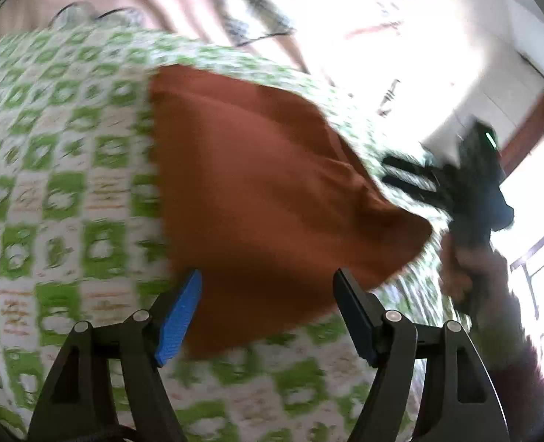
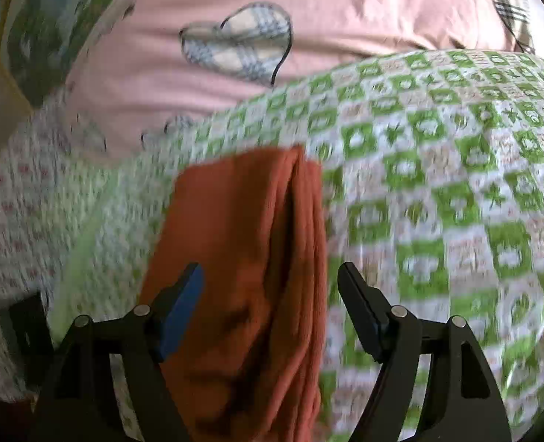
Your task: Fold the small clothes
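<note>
A rust-orange cloth (image 1: 272,199) is lying folded on a green-and-white checked bedspread (image 1: 51,191), just ahead of the left gripper (image 1: 268,309) and spreading beyond both of its jaws. In the left wrist view it is showing as a broad, flat, roughly triangular shape with soft creases. In the right wrist view the same cloth (image 2: 250,276) is looking narrower, with stacked folded edges running lengthwise along its right side, and it is reaching back between the jaws of the right gripper (image 2: 270,305).

Both pairs of jaws are standing wide apart, released and grasping nothing.

Off past the left gripper's right jaw, the right gripper (image 1: 408,176) is hanging beside the cloth's corner, held in a hand (image 1: 467,265). Beyond the bedspread (image 2: 438,191), a pink sheet (image 2: 345,11) with plaid hearts (image 2: 239,40) is lying. Both views are blurring.
</note>
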Motion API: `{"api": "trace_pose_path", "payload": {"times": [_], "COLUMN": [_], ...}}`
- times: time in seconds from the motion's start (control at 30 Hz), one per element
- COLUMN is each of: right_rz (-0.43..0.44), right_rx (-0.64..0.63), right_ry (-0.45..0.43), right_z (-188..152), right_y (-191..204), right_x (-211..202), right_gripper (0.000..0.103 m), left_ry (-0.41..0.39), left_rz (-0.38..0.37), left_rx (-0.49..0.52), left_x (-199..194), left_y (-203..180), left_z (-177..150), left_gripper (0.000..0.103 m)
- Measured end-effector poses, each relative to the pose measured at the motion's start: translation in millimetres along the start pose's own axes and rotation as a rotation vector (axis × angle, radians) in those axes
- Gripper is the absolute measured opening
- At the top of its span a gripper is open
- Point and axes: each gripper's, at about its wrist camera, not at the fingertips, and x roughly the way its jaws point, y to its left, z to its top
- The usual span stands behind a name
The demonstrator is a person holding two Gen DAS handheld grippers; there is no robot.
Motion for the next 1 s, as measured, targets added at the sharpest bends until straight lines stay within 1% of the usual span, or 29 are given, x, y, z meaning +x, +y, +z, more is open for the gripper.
{"api": "trace_pose_path", "payload": {"times": [0.03,0.07,0.13,0.17,0.2,0.27,0.33,0.37,0.43,0.47,0.57,0.6,0.63,0.67,0.7,0.73,0.77,0.8,0.83,0.9,1.0], "right_rz": [-0.028,-0.080,-0.204,-0.251,-0.258,-0.232,-0.210,-0.154,-0.031,-0.019,-0.028,-0.013,0.016,0.051,0.070,0.076,0.102,0.109,0.096,0.079,0.131], "right_rx": [-0.019,-0.047,-0.108,-0.120,-0.099,-0.041,-0.017,0.003,0.060,0.069,0.063,0.074,0.088,0.104,0.110,0.103,0.104,0.109,0.091,0.046,0.019], "right_ry": [0.036,0.072,0.113,0.122,0.118,0.096,0.053,0.038,0.049,0.058,0.103,0.121,0.142,0.163,0.170,0.170,0.181,0.183,0.177,0.161,0.157], "right_z": [-7,-15,-29,-34,-35,-32,-26,-22,-17,-16,-13,-15,-16,-20,-22,-23,-23,-23,-24,-25,-30], "right_y": [2,3,3,0,-5,-12,-11,-11,-13,-13,-14,-14,-16,-17,-17,-14,-11,-8,0,14,41], "right_x": [3,7,11,11,7,-3,-10,-11,-3,3,26,34,42,49,54,55,57,56,52,45,44], "right_gripper": [0.076,0.076,0.076,0.076,0.076,0.076,0.076,0.076,0.076,0.076,0.076,0.076,0.075,0.074,0.067,0.051,0.045,0.039,0.035,0.031,0.028], "left_ry": [0.004,0.004,-0.001,-0.002,0.000,0.008,0.024,0.030,0.056,0.075,0.110,0.106,0.103,0.106,0.110,0.105,0.092,0.068,0.055,0.017,-0.046], "left_rz": [-0.002,-0.003,0.000,0.010,0.015,0.010,-0.016,-0.028,-0.053,-0.061,-0.103,-0.127,-0.136,-0.130,-0.126,-0.129,-0.141,-0.137,-0.138,-0.142,-0.119], "left_rx": [-0.033,-0.048,-0.071,-0.072,-0.071,-0.077,-0.097,-0.103,-0.126,-0.144,-0.181,-0.183,-0.176,-0.165,-0.150,-0.136,-0.119,-0.090,-0.076,-0.052,-0.028], "left_x": [0,1,3,3,4,11,21,28,45,56,79,85,90,95,99,98,94,85,79,57,17], "left_y": [11,18,30,34,36,41,47,48,49,52,57,58,58,56,55,53,51,46,43,38,41], "left_z": [3,6,12,14,15,21,29,34,43,47,55,58,60,63,65,66,66,68,68,65,61], "left_gripper": [0.074,0.074,0.074,0.074,0.074,0.076,0.079,0.081,0.082,0.082,0.081,0.079,0.071,0.056,0.049,0.032,0.025,0.024,0.023,0.023,0.022]}}
